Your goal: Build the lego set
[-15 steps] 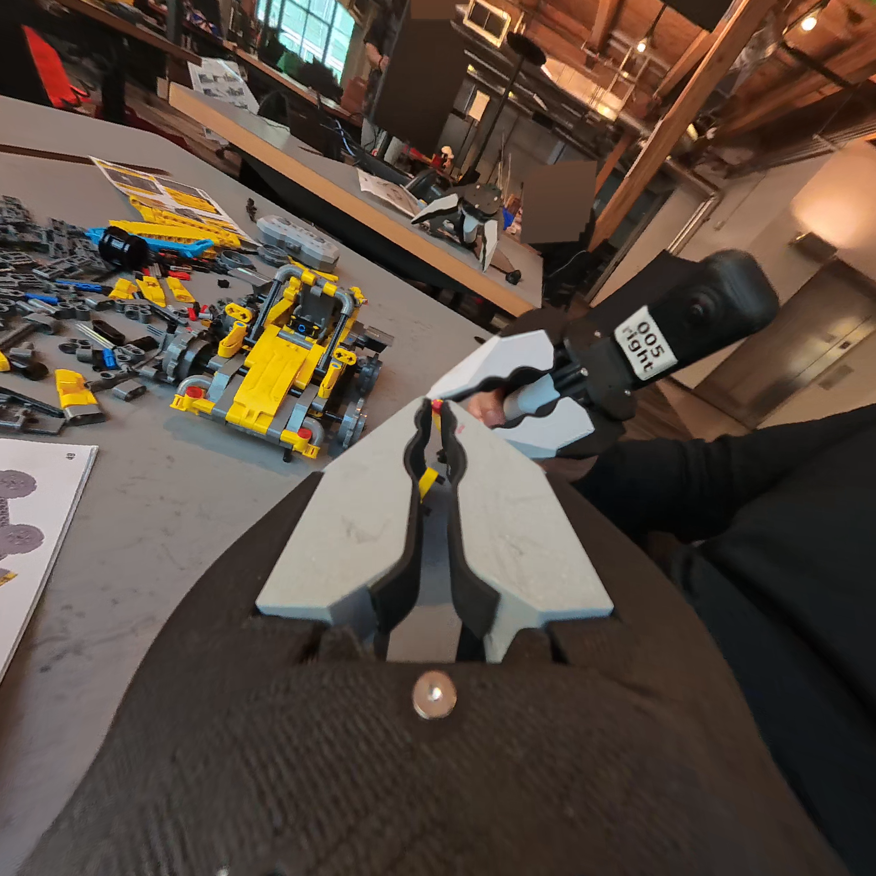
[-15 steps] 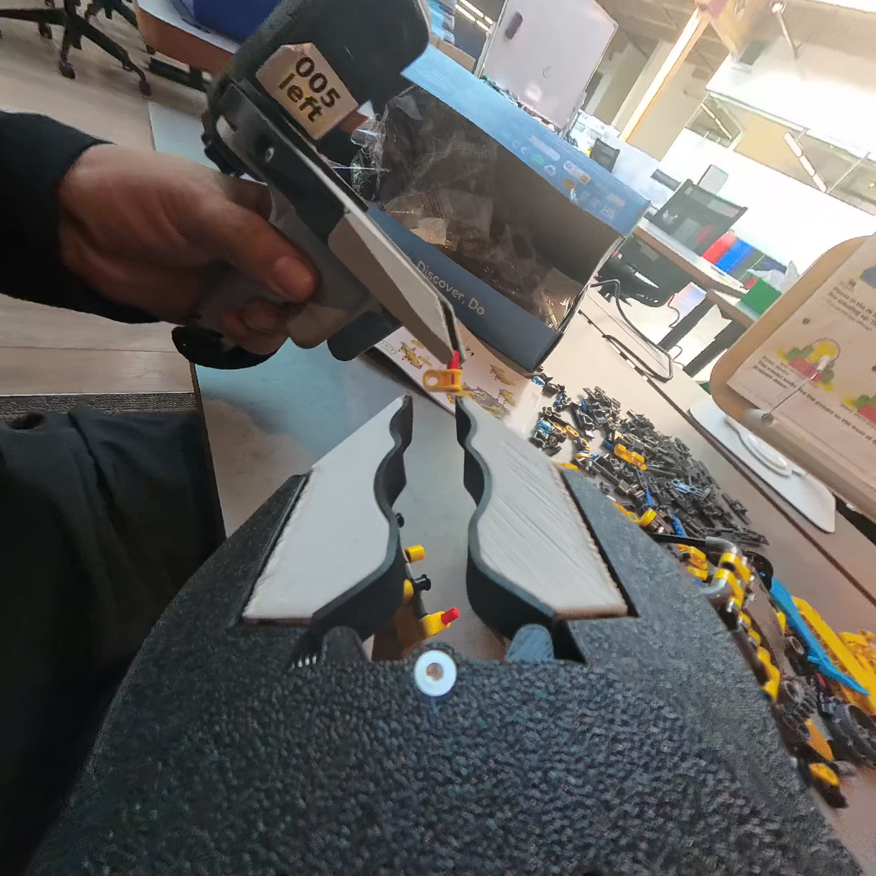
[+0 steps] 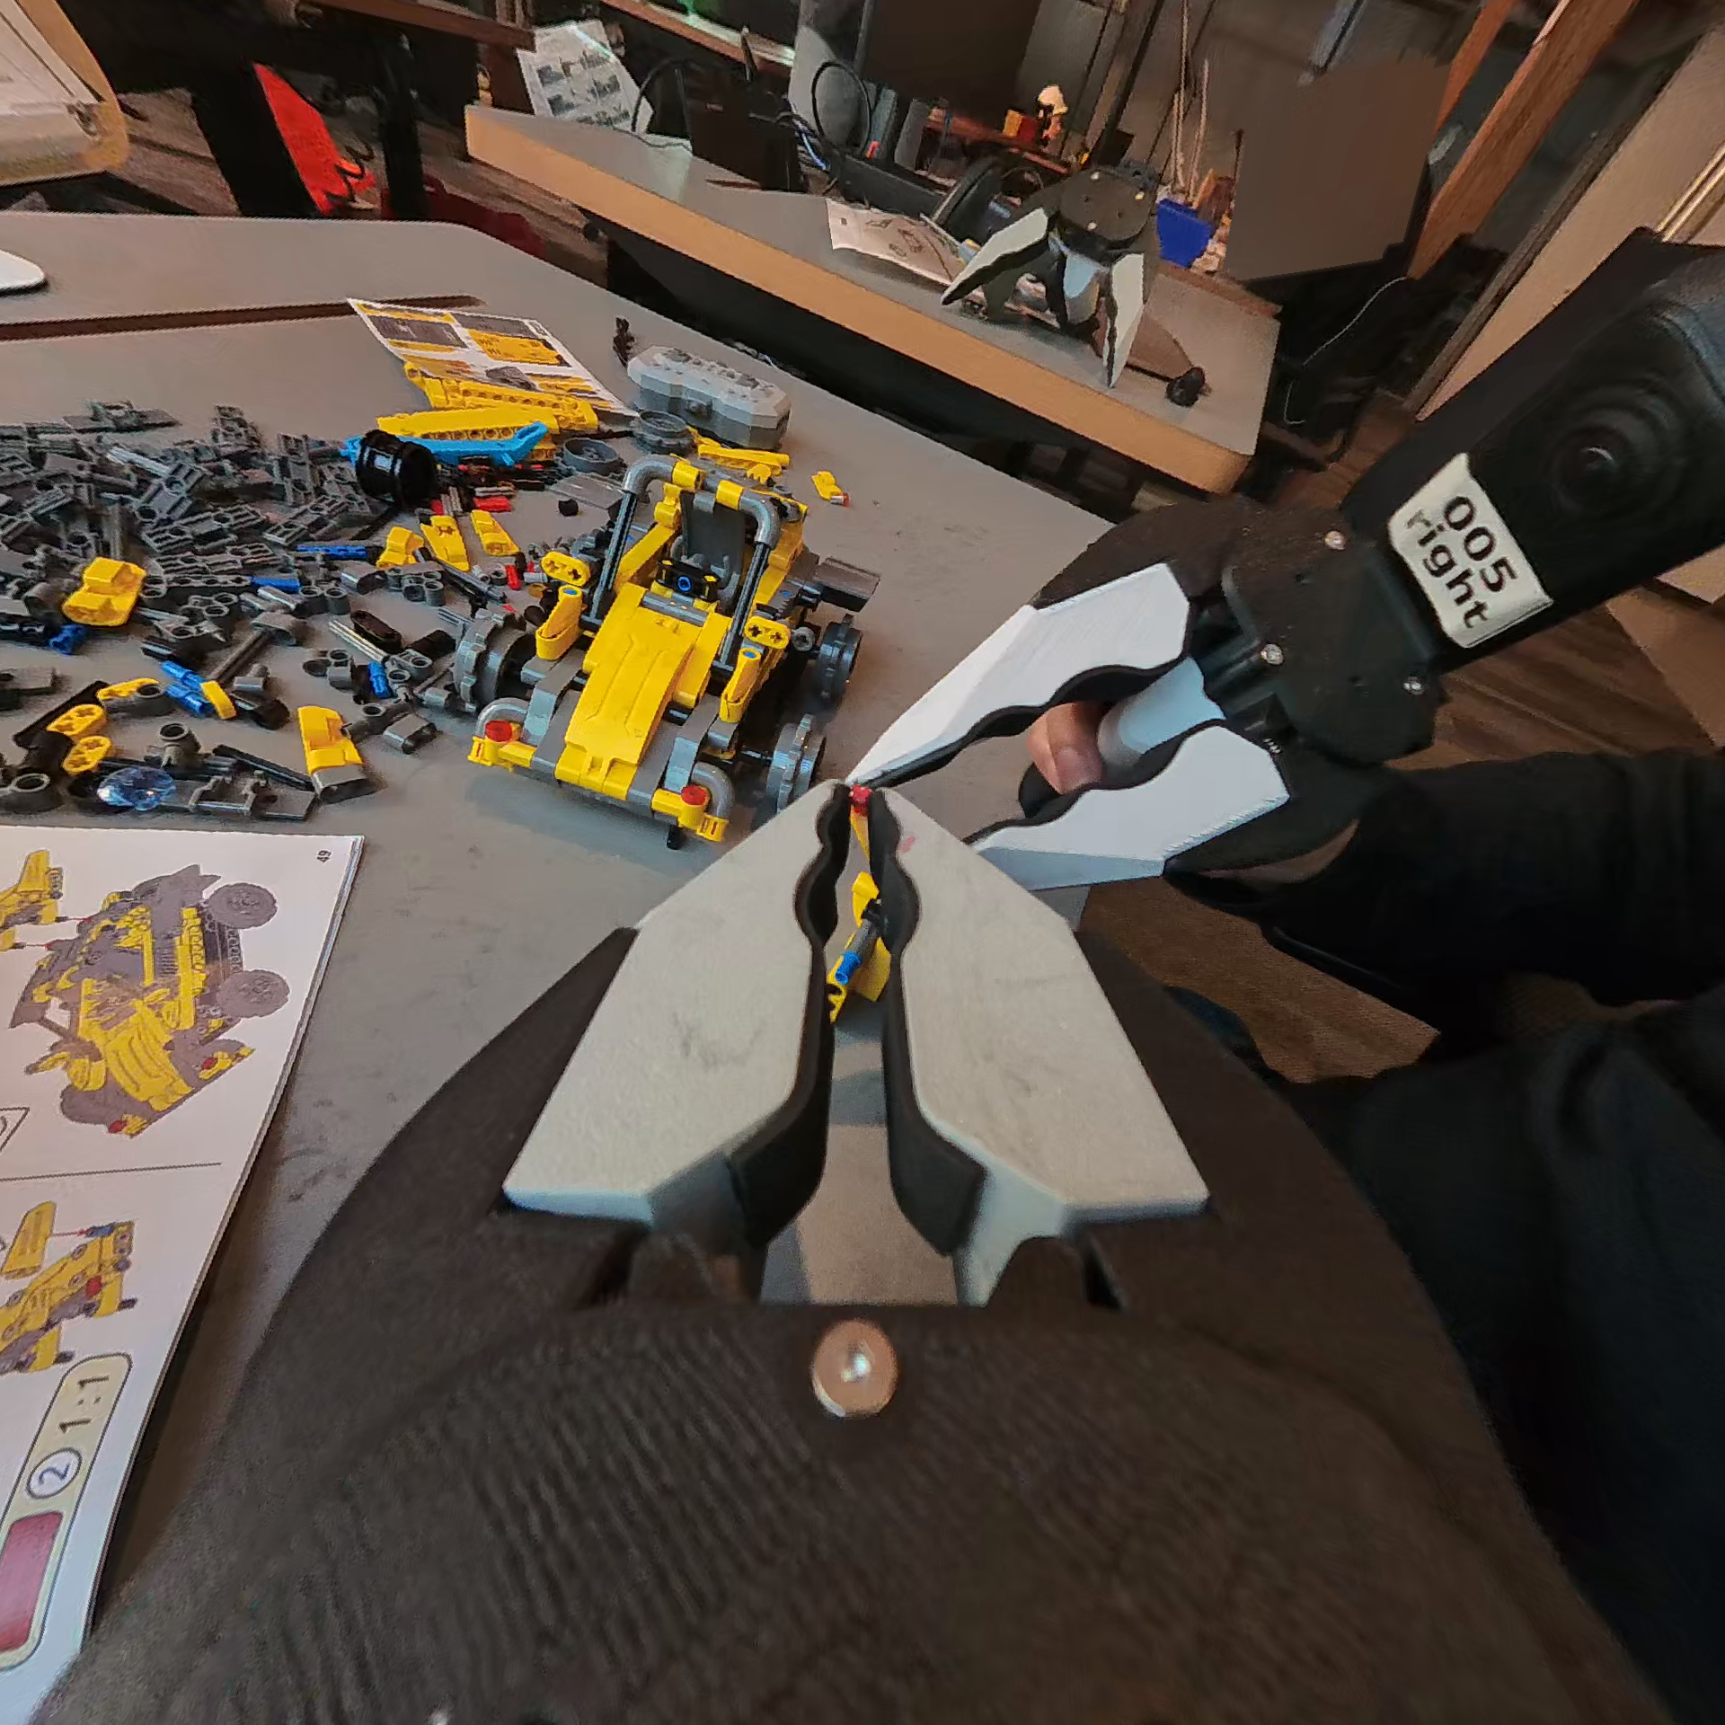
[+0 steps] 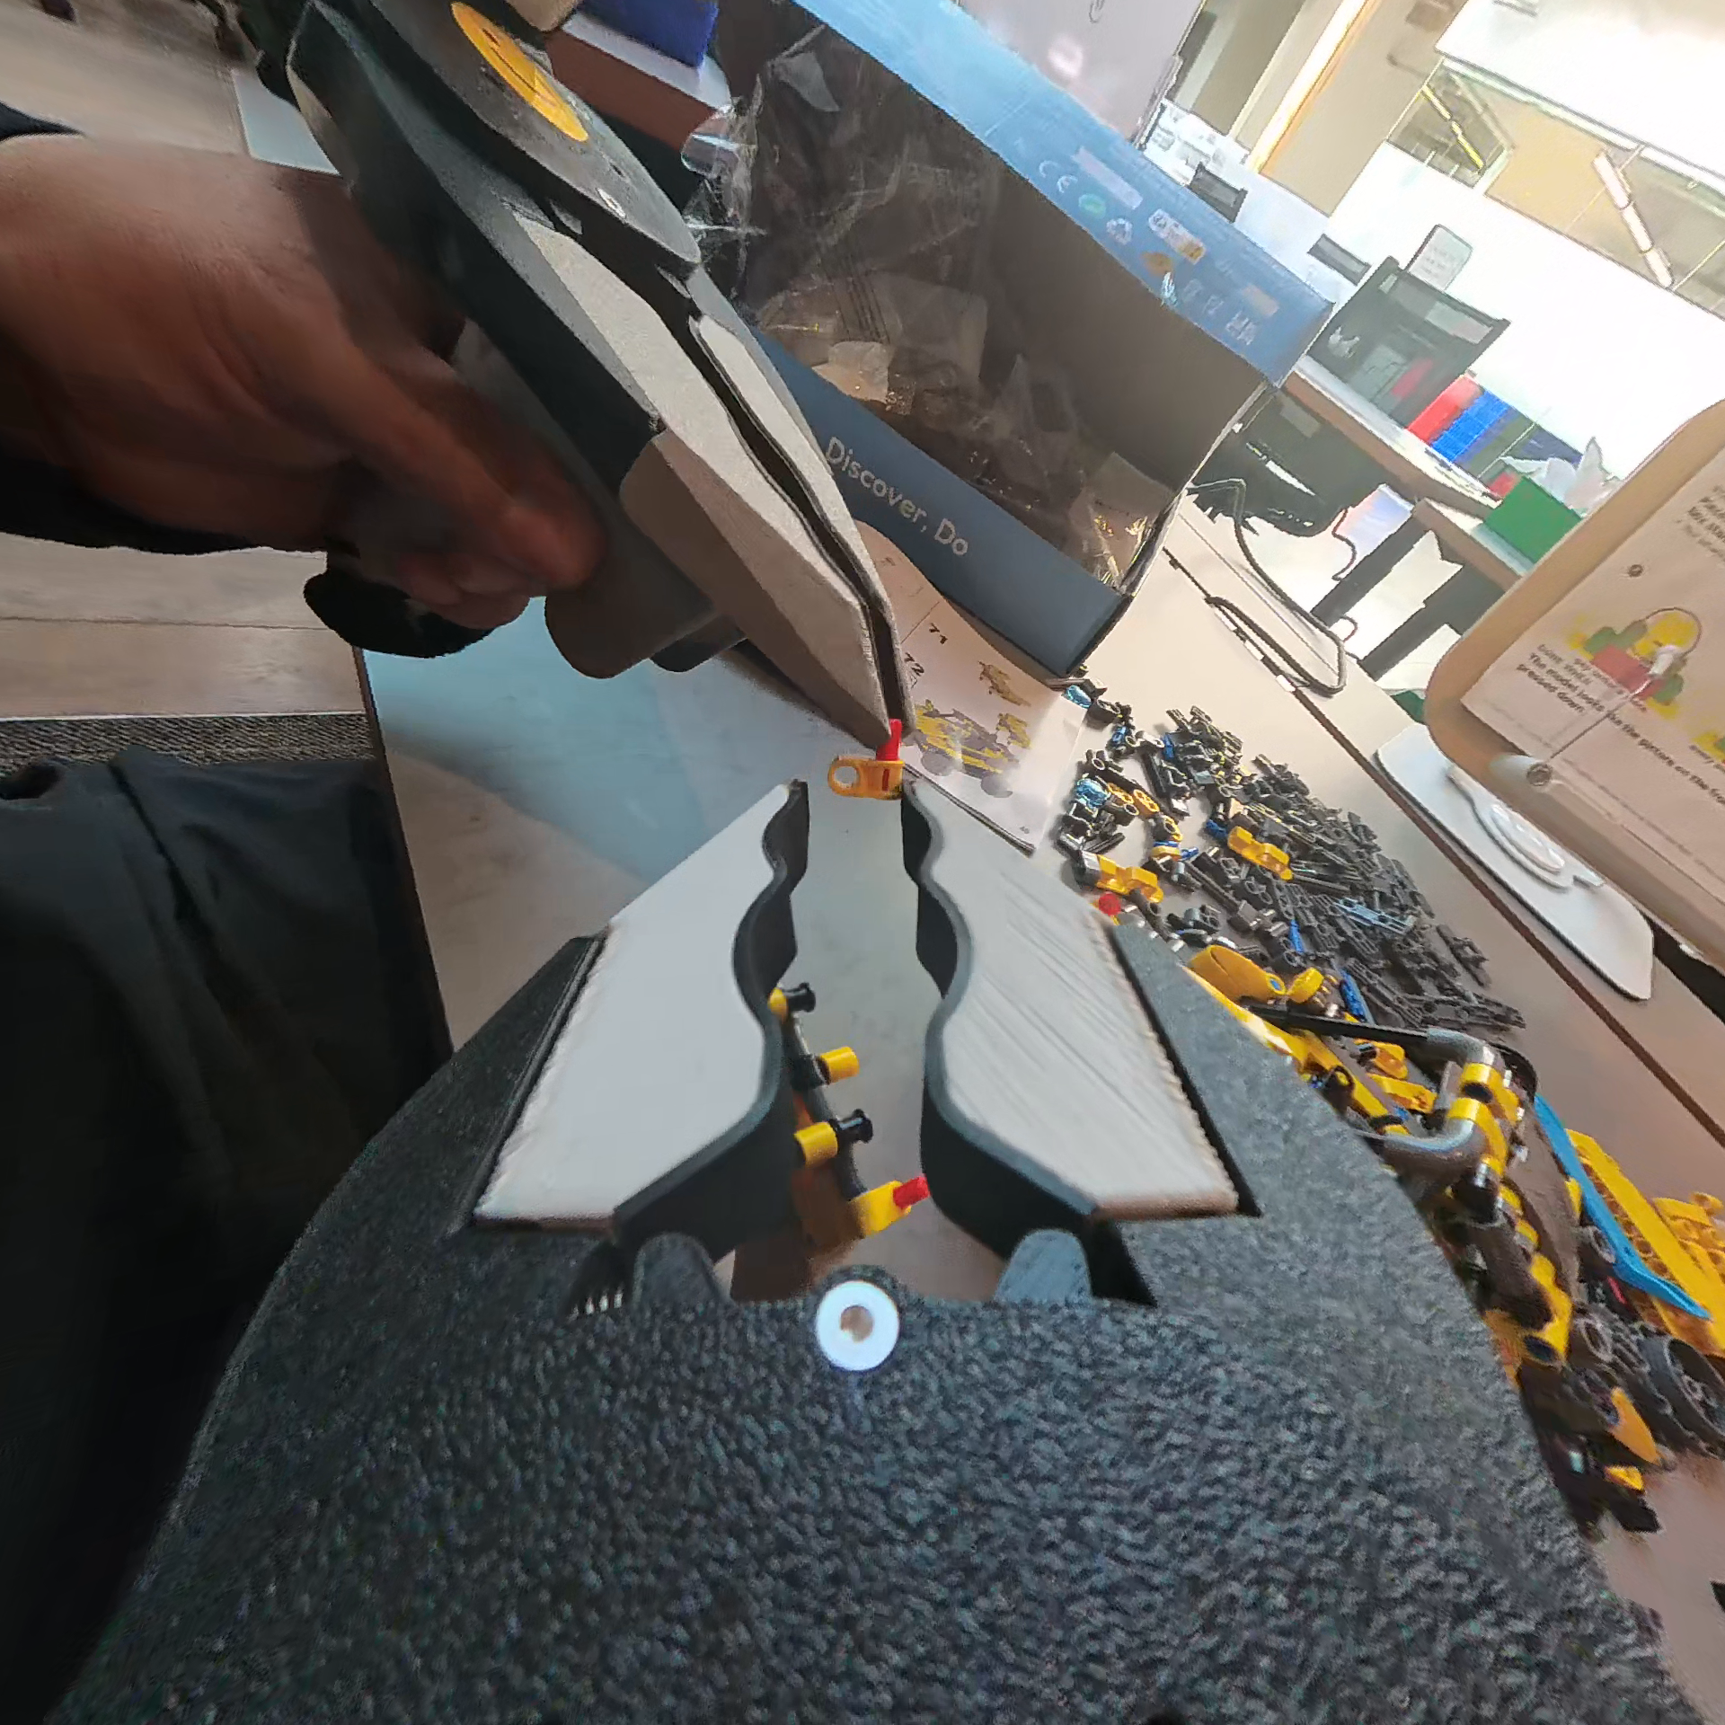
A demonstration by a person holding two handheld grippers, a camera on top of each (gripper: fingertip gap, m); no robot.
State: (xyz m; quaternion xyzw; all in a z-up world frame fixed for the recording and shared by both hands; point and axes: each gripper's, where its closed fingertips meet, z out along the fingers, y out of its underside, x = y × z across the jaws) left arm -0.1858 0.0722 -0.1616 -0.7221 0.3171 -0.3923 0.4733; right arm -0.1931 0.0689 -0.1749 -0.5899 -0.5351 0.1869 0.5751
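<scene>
up close, the left gripper [image 3: 857,810] has its jaws pinched together on a small red pin [image 4: 891,739], which the left wrist view shows only as a red speck at the fingertips. the right wrist view shows it plainly: the red pin stands in a yellow connector piece [image 4: 863,775] that hangs just below the left gripper's tips and just past the tips of the right gripper [image 4: 854,805], whose jaws stand apart with nothing between them. from the left wrist view the right gripper's upper finger tip comes right up to the red pin, but whether it touches cannot be told. through the right gripper's gap lies a black beam with yellow and black pins [image 4: 826,1111] on the grey table [image 3: 448,933]; the left wrist view shows a yellow and blue bit under its own fingers instead. only the left wrist view shows the half-built yellow and grey toy car [image 3: 653,672] whole, with the open instruction booklet [image 3: 140,1073] near it on the left and a grey battery box [image 3: 709,392] behind. only the right wrist view shows the open blue cardboard box [image 4: 1027,392] holding crumpled plastic bags, and a propped-up instruction sheet [image 4: 1624,672] at the far right. both show the spread of loose black, grey and yellow pieces [image 4: 1307,868].
</scene>
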